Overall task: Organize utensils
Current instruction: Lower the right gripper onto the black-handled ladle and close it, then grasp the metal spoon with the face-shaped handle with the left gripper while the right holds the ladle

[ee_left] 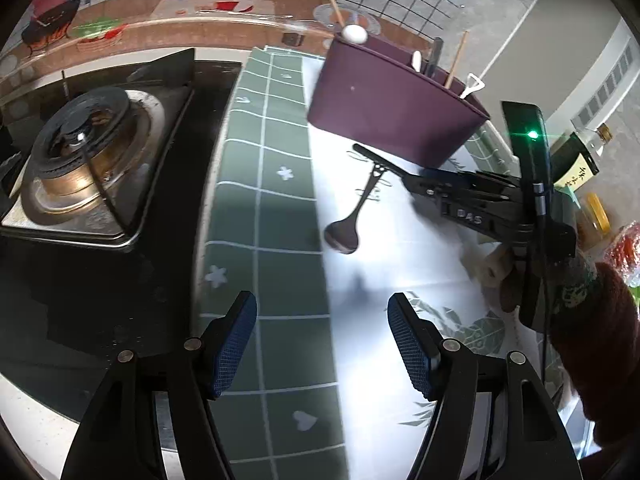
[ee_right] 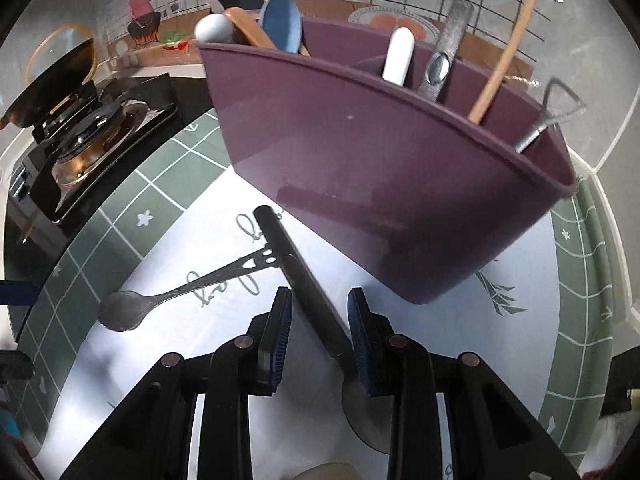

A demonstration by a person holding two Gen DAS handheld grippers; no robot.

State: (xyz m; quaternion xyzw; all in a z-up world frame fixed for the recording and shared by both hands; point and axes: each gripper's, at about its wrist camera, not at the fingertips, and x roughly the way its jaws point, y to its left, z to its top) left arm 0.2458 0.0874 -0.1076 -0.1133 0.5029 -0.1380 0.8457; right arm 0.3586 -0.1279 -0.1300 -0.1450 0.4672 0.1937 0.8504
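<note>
Here the left gripper [ee_left: 322,346] sits at the bottom centre of the left wrist view, its blue-padded fingers [ee_left: 236,344] spread wide with nothing between them, hovering over the green grid-patterned mat with a white centre [ee_left: 276,208] that covers the surface; the right gripper [ee_right: 320,344] fills the bottom of the right wrist view, its fingers [ee_right: 280,332] partly apart, with the long black-handled utensil [ee_right: 296,268] running between them; the handle lies against the right pad, the left pad stands clear of it, so whether it is pinched I cannot tell; its rounded metal end [ee_right: 360,412] shows low between the fingers, partly hidden; in the left wrist view that same black-handled utensil [ee_left: 380,160] pokes out at centre right from the right gripper [ee_left: 416,182], held by a hand [ee_left: 516,280] in a dark red sleeve; a dark metal spoon with a cut-out handle [ee_right: 132,308] lies flat on the white part of the mat, centre left in the right wrist view, its handle tip reaching the black handle; the purple plastic utensil holder with compartments [ee_right: 380,184] stands at upper centre, just behind both utensils; inside it stand a white handle [ee_right: 400,56], a wooden stick [ee_right: 500,60], a blue spoon head [ee_right: 282,24], a metal piece; a gas stove burner [ee_left: 80,152] sits at the left, off the mat.
</note>
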